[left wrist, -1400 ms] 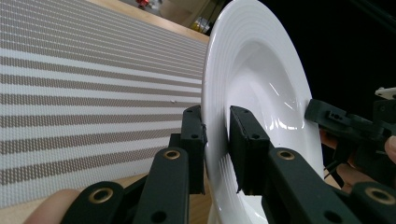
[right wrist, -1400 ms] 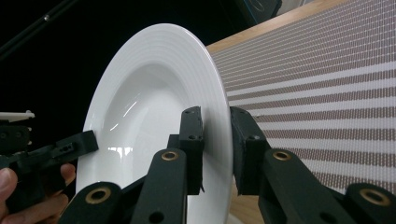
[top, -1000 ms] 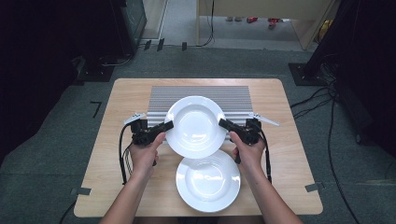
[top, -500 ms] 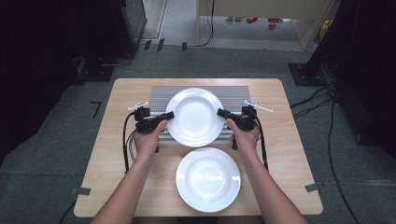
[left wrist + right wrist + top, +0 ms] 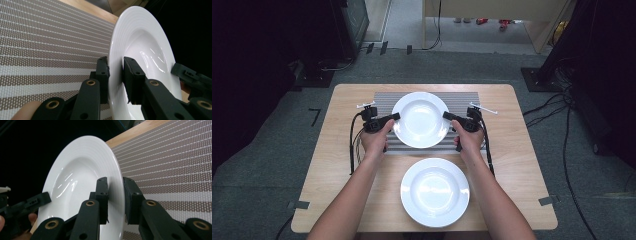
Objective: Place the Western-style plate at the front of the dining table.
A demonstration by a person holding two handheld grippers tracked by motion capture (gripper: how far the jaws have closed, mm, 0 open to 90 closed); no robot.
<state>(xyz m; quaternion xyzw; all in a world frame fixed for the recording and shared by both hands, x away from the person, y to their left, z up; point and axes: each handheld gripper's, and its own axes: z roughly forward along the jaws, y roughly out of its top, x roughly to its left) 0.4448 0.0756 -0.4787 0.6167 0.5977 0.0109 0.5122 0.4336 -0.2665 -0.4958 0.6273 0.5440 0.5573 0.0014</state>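
The upper plate (image 5: 420, 120) hides the middle of the striped mat (image 5: 384, 100). In both gripper views its lower rim runs off the bottom edge. The near plate (image 5: 435, 191) covers part of the surface (image 5: 337, 170).

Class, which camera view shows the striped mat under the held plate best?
The high view: the mat lies across the table's far half, partly covered by the plate. The left gripper view and right gripper view show its weave close up, never its outline.
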